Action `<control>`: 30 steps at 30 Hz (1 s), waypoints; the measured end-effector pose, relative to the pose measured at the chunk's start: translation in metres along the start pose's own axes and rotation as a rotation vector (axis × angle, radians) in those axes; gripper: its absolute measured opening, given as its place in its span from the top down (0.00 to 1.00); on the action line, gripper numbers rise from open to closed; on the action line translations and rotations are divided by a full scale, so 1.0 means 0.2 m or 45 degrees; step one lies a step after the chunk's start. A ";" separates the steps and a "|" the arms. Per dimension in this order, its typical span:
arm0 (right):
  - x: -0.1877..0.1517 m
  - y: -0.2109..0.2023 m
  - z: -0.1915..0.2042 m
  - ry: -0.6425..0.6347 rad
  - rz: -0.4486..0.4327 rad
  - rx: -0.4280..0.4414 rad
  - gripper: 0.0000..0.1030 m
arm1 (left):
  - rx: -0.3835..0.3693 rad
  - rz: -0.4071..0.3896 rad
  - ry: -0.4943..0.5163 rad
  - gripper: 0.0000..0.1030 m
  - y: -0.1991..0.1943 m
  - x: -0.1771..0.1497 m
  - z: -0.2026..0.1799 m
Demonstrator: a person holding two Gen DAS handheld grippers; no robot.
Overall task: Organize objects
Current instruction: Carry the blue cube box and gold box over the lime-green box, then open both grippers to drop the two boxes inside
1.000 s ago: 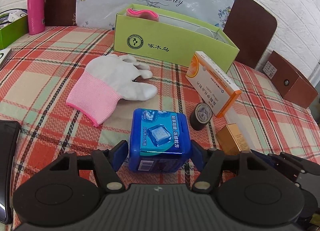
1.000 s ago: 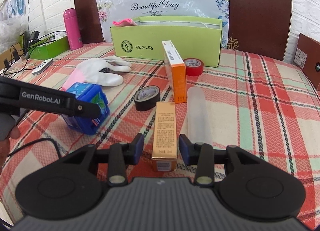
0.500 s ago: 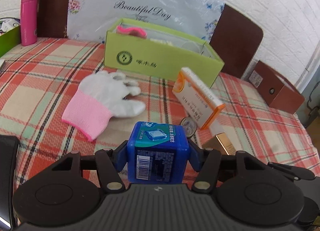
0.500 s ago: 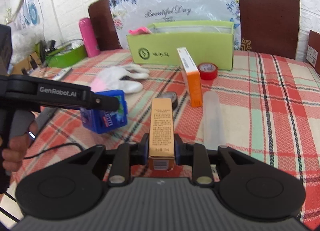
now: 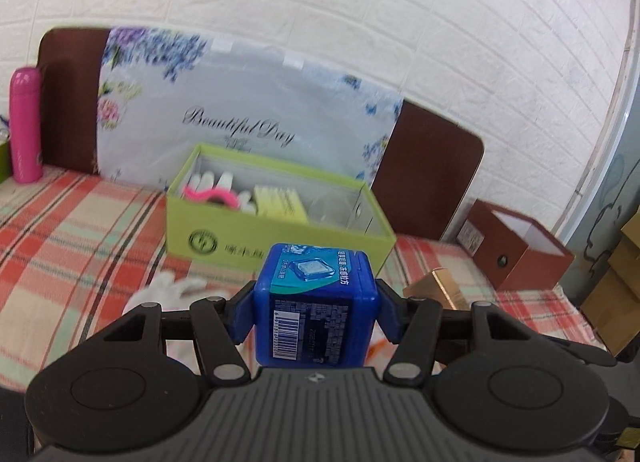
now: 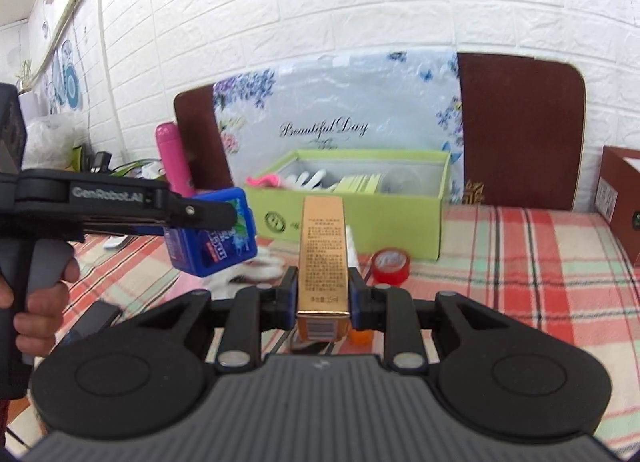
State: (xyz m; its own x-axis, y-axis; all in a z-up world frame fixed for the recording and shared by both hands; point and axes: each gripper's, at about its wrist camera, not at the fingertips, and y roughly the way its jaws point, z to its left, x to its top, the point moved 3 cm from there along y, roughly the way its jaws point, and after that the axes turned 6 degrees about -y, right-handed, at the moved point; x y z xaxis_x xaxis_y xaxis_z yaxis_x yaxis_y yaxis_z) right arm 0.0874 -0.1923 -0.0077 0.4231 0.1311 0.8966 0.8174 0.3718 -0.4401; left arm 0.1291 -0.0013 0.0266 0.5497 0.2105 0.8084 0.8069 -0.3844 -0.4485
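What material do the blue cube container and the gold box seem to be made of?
Blue cube container: probably hard glossy plastic, with moulded rounded edges and a printed wrap label.
Gold box: likely thin cardboard with metallic foil finish; it has sharp folded edges, a mirror-like sheen and fine print.

A lived-in room of a home, probably a dining corner: a checked tablecloth [image 6: 540,246] covers the table, which stands against a white brick-pattern wall [image 6: 360,2]. Behind the table stand brown chair backs [image 6: 520,130]. On its far left stands a pink flask [image 5: 25,124]; cardboard boxes [image 5: 616,294] are stacked off its right end.
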 end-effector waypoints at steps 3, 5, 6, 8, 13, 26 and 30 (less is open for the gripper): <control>0.07 0.07 -0.07 0.009 -0.019 -0.035 0.77 | -0.014 -0.037 0.009 0.40 0.06 0.08 -0.05; 0.11 0.13 -0.12 0.017 -0.032 -0.060 0.77 | -0.027 -0.049 -0.004 0.40 0.12 0.14 -0.06; 0.14 0.16 -0.15 0.019 -0.036 -0.075 0.77 | -0.032 -0.051 -0.011 0.40 0.16 0.17 -0.07; 0.18 0.23 -0.19 0.027 -0.049 -0.097 0.77 | -0.043 -0.056 -0.017 0.40 0.23 0.22 -0.08; 0.29 0.45 -0.32 0.038 -0.060 -0.163 0.77 | -0.051 -0.074 -0.042 0.40 0.44 0.35 -0.09; 0.29 0.88 -0.42 -0.093 -0.009 -0.281 0.26 | 0.027 -0.010 -0.044 0.22 0.88 0.40 0.00; 0.22 0.83 -0.40 -0.147 -0.040 -0.340 0.06 | 0.037 -0.017 -0.040 0.21 0.85 0.35 0.05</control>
State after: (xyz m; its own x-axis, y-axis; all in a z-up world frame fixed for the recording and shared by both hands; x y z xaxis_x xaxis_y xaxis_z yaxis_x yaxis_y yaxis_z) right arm 0.2740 -0.1986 -0.0456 0.3615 0.2329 0.9028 0.9098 0.1238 -0.3962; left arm 0.3067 -0.0430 0.0026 0.5449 0.2436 0.8023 0.8199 -0.3553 -0.4489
